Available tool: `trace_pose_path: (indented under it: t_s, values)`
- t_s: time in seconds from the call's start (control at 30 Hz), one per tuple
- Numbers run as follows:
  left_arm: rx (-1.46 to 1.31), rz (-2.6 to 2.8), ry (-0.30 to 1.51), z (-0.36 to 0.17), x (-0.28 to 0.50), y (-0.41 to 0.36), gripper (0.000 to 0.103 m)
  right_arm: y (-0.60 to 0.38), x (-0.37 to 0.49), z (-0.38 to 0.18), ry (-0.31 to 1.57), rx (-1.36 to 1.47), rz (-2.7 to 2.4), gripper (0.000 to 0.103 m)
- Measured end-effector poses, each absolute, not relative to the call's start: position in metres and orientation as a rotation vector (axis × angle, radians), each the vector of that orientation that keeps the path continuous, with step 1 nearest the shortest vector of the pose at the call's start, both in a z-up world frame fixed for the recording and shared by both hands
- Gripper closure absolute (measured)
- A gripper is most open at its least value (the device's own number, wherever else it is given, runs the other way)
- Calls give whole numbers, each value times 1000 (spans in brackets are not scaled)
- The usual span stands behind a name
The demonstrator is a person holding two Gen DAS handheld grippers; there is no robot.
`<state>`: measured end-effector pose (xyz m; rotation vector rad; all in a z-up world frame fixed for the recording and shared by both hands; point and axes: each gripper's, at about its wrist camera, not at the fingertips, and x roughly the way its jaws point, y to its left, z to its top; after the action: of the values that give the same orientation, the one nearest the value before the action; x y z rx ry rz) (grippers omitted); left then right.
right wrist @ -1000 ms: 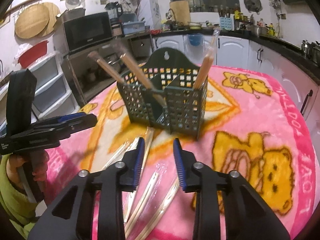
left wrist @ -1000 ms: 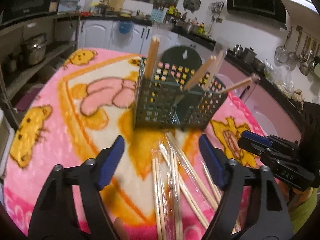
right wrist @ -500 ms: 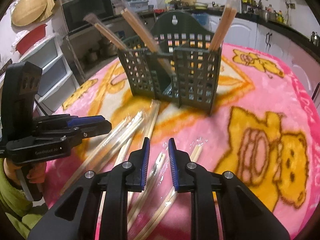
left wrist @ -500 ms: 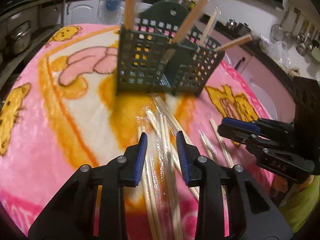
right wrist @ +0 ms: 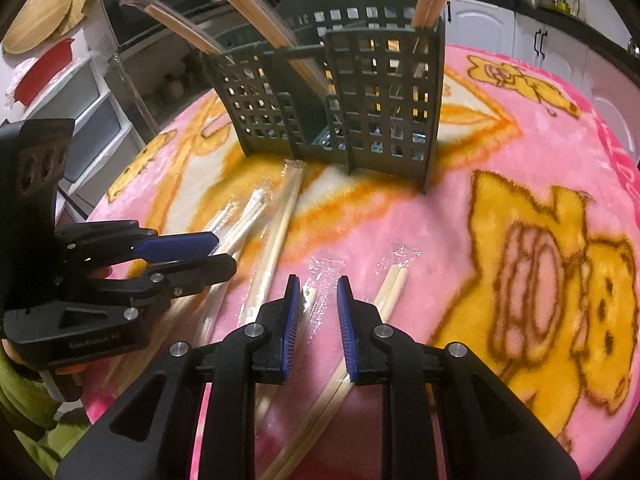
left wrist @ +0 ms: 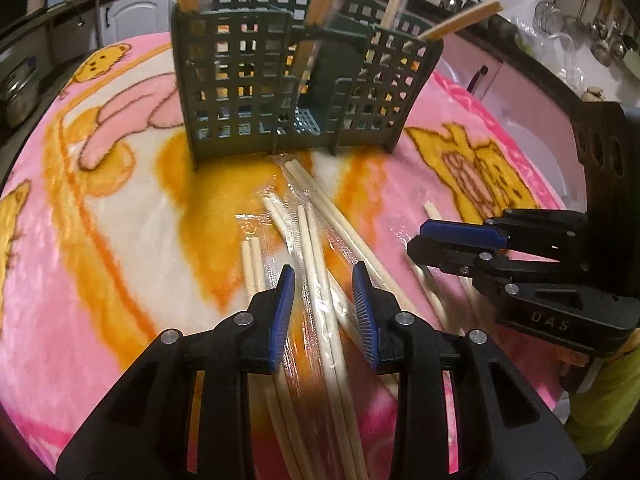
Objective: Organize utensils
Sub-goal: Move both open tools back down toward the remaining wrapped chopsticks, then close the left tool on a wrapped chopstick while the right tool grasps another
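A microwave [right wrist: 132,4] stands behind the pink cartoon blanket [right wrist: 520,168].

We hold our left gripper [left wrist: 323,304] low at the bottom center of its frame, its 2 blue-padded fingers [left wrist: 282,312] parted with a gap between them. Our right gripper [right wrist: 318,320] sits at the bottom center of its own view, jaws likewise apart by a narrower gap. Each gripper shows at the other's frame edge, the right gripper [left wrist: 460,242] at mid right, the left gripper [right wrist: 208,254] at mid left.

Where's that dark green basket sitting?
The basket stands upright on the pink blanket, top centre in both views, just beyond the wrapped chopsticks.
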<state>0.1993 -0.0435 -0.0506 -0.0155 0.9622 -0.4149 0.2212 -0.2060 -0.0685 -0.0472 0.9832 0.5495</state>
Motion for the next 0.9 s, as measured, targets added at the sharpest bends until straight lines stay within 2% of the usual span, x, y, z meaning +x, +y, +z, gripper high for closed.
trace_pose_path:
  t_s: [0.7, 0.8, 0.9]
  values:
    - [57, -382, 1004, -55, 243, -53, 79, -204, 245, -77, 1033, -5, 583, 80]
    - [55, -382, 1007, -55, 246, -49, 86, -205, 246, -77, 1024, -12, 578, 84]
    - [30, -390, 1012, -55, 248, -44, 87, -205, 247, -76, 1018, -7, 572, 90]
